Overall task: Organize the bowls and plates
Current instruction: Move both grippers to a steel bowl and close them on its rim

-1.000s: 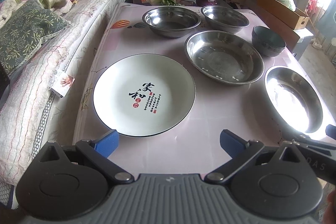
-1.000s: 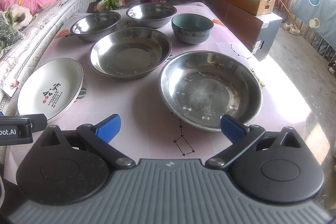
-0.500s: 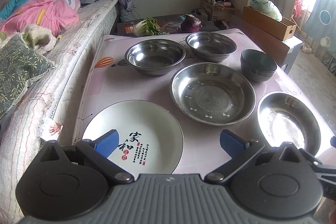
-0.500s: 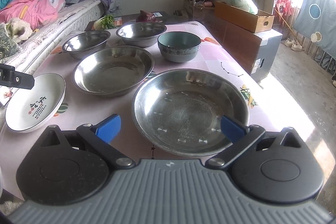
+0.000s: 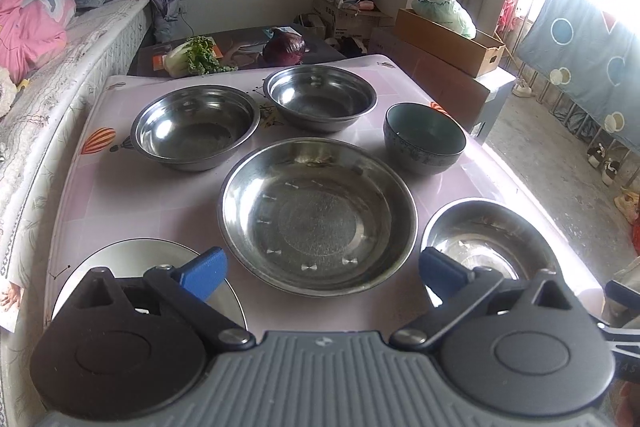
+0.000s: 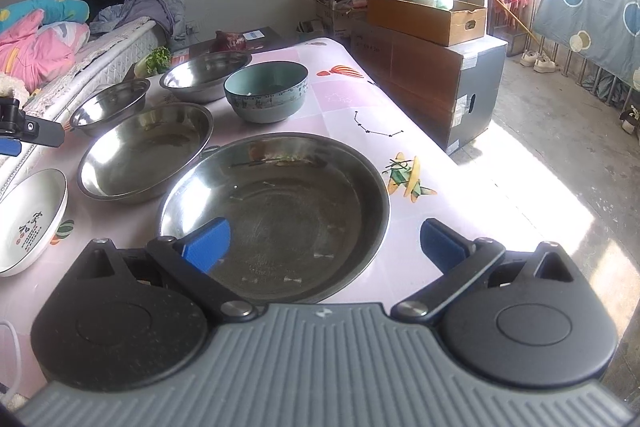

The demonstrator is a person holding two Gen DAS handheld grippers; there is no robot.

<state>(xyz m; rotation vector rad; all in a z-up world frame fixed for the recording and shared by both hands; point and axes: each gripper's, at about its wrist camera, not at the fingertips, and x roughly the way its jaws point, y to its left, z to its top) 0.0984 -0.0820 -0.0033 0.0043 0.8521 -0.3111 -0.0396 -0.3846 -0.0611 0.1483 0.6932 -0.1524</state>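
Plainly, both grippers hang spread and empty above the pink table [image 5: 168, 203]. Taking the middle steel plate [image 5: 318, 215] as landmark: the left gripper [image 5: 318, 269] sits at its near rim, the white printed plate [image 6: 28, 219] near-left, another steel plate [image 6: 276, 215] near-right under the right gripper [image 6: 324, 241]. Beyond it stand two steel bowls [image 5: 196, 127] [image 5: 322, 99], with the teal ceramic bowl [image 6: 266, 91] far-right.

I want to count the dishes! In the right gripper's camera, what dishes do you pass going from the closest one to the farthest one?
Big steel plate → second steel plate → teal bowl → far steel bowl.
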